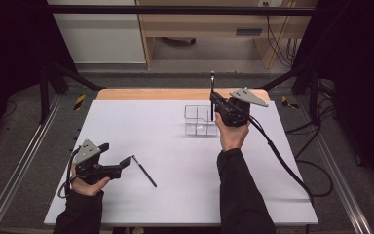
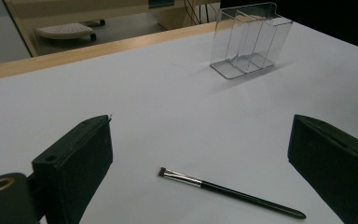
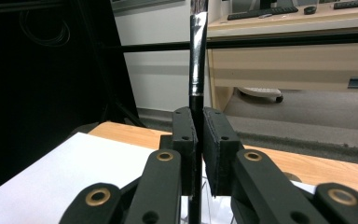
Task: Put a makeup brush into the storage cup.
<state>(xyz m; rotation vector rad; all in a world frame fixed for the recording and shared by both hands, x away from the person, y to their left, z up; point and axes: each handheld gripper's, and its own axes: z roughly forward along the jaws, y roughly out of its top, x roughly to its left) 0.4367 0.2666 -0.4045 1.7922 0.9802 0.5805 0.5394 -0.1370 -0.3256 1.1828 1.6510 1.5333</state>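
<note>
My right gripper (image 1: 213, 100) is clamped on an upright brush (image 3: 197, 56) over the organizer (image 1: 195, 119); next I lower it in. Left gripper (image 1: 114, 157) jaws apart nr 2nd brush (image 2: 228, 192).

Flat rectangular table (image 1: 141, 204) covered by a white sheet; light wooden edge strip (image 1: 141, 93) exposed along the far side. Clear plastic compartmented organiser box (image 1: 198, 120) standing upright on the white surface, toward the far right of centre, open at the top, with inner dividers. Thin black-handled makeup brush with silver ferrule (image 1: 144, 171) lying flat on the near left part, set diagonally, well apart from the box.
</note>
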